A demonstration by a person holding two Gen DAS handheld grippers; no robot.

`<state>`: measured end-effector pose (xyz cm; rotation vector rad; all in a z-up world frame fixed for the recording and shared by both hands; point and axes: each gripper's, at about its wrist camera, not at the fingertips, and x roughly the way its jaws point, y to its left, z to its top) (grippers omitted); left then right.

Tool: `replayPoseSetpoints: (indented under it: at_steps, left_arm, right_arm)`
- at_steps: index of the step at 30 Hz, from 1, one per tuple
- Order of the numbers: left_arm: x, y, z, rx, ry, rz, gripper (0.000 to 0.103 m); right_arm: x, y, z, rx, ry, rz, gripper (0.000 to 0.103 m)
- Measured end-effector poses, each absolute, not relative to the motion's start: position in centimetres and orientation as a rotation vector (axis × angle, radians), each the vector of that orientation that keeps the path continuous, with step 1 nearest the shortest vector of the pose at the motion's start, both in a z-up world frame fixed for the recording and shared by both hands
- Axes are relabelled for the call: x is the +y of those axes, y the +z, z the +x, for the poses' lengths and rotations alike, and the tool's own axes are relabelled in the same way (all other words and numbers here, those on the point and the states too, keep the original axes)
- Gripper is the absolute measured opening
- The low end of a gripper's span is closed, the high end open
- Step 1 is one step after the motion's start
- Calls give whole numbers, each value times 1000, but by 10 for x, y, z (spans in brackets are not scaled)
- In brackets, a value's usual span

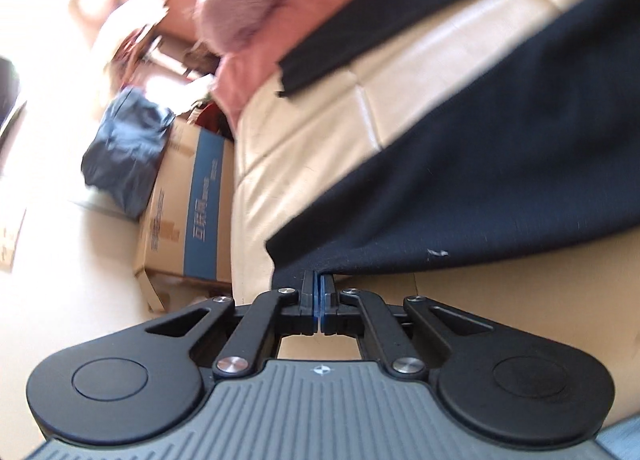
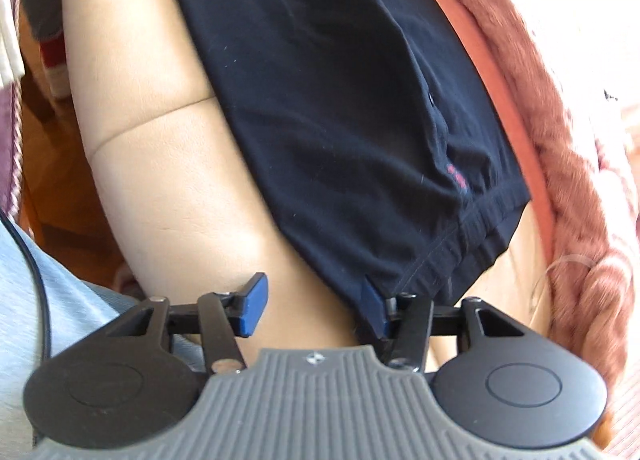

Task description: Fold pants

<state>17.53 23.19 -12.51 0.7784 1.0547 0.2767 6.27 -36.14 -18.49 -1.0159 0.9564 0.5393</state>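
Left wrist view: the left gripper (image 1: 319,283) is clamped on the edge of the dark navy fabric pants (image 1: 480,164), which lie on a cream leather sofa (image 1: 312,132).

Right wrist view: the right gripper (image 2: 316,306) stands apart, one finger touching the pants' (image 2: 340,100) waistband corner.

Each gripper, the left gripper (image 1: 319,288) and the right gripper (image 2: 314,304), has black linkage arms with silver screws, two round black discs, a ribbed grey body bearing a small round emblem, and blue pads (image 2: 253,310). A thin black cable (image 2: 38,284) crosses a light grey garment (image 2: 60,300).
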Motion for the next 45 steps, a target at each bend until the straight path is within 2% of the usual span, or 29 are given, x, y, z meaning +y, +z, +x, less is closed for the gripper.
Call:
replayPoseSetpoints:
  at_steps: [5, 6, 7, 8, 22, 33, 38, 45]
  left_arm:
    - [228, -102, 171, 1017, 316, 652, 0]
    - [228, -98, 171, 1011, 321, 637, 0]
    - [229, -94, 173, 1005, 325, 622, 0]
    - [229, -90, 174, 998, 328, 609, 0]
    - [231, -43, 195, 896, 424, 481, 0]
    - [237, -18, 300, 887, 502, 389, 0]
    - [231, -31, 364, 913, 515, 414, 0]
    - [223, -85, 432, 1010, 502, 483, 0]
  right_arm:
    - [-358, -191, 59, 909, 577, -1124, 38]
    - [-358, -191, 60, 907, 566, -1132, 29]
    - [-358, -195, 62, 910, 534, -1153, 9]
    - [-359, -197, 63, 914, 512, -1162, 0]
    - [-383, -135, 86, 731, 219, -708, 0]
    - [-398, -81, 219, 688, 124, -511, 0]
    - [-397, -86, 306, 723, 90, -484, 0]
    - [-392, -139, 389, 855, 91, -456, 0]
